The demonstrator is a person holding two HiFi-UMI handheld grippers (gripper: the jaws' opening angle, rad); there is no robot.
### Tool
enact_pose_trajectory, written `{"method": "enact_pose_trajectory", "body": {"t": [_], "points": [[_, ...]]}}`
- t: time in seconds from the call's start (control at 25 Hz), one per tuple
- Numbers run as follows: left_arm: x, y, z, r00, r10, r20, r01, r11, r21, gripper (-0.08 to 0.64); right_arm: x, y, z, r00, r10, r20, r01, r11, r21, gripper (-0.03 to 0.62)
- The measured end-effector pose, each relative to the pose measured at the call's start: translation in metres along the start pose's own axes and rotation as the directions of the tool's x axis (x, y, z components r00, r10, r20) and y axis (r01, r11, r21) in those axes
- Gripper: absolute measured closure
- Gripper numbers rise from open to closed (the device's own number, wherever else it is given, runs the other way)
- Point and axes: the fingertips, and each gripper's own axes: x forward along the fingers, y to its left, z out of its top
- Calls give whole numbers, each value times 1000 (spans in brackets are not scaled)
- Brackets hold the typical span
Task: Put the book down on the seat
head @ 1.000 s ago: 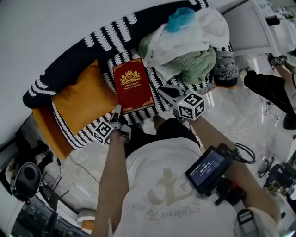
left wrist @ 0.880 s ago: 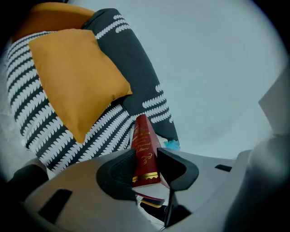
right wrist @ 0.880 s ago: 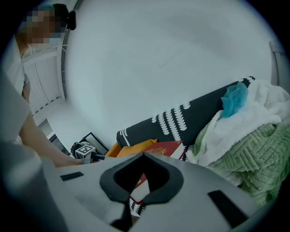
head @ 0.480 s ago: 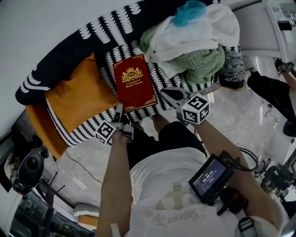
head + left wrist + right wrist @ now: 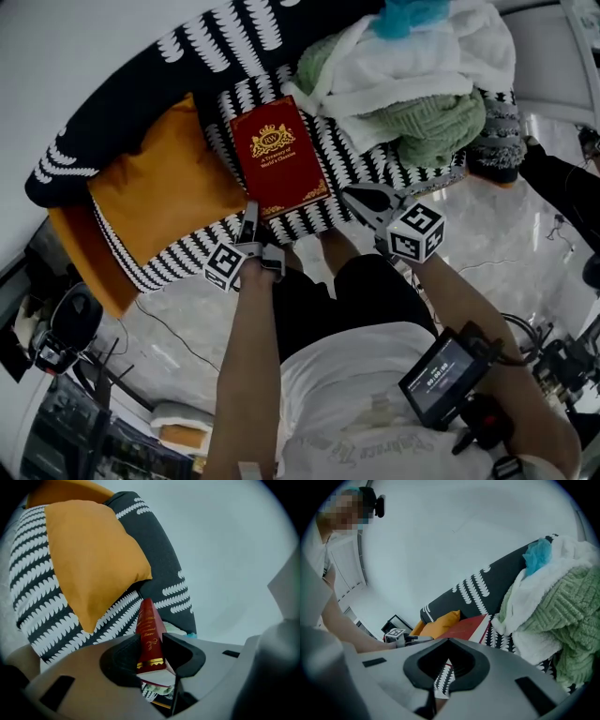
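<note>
We hold the left gripper [image 5: 249, 217] at the near corner of the red hardback book with gold lettering [image 5: 278, 156]. In the left gripper view its jaws [image 5: 152, 641] are pressed against either side of the book [image 5: 149, 634] at the spine end, so the grip is closed on it. The book lies cover up on the black-and-white patterned sofa seat [image 5: 345, 157], with its long left edge just beside the plump orange cushion [image 5: 164, 192]. We cannot tell whether the clamped corner rests on the fabric or sits a little above it. The cushion [image 5: 89, 559] leans on the patterned backrest in the left gripper view. Our right gripper [image 5: 364, 197] hovers just off the book's near right corner, over the front edge of the seat and apart from the book. In the right gripper view its jaws [image 5: 449, 641] meet at the tips with nothing between them, and beyond them we see the book [image 5: 464, 627] lying flat. To the right of the book is a heap of laundry: a white towel [image 5: 422, 66] draped over a green knitted blanket [image 5: 427, 127], with a blue cloth [image 5: 408, 11] on top. The heap stands close to the book's far right corner.
</note>
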Motion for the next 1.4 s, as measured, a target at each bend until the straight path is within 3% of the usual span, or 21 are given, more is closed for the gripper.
{"method": "enact_pose_trajectory", "body": {"t": [0.24,0.52,0.76,1.24,1.4], "points": [[9,23,4,997,20,71,-16,998,-60,407,3,2,-23,1000,5,-29,-5,1000,28,578],[24,30,12,992,-26,125,35,997,-71,407,17,-5,-35,998,26,-49,-24,999,27,578],[45,41,10,990,-24,139,36,996,-81,407,24,-13,-37,998,34,-53,-33,999,36,578],[69,78,-17,999,-25,39,26,1000,-17,410,10,-33,-76,996,-13,-87,21,996,88,578],[74,97,-25,1000,17,-12,-16,999,31,420,7,-40,-83,996,-25,-91,34,995,97,578]]}}
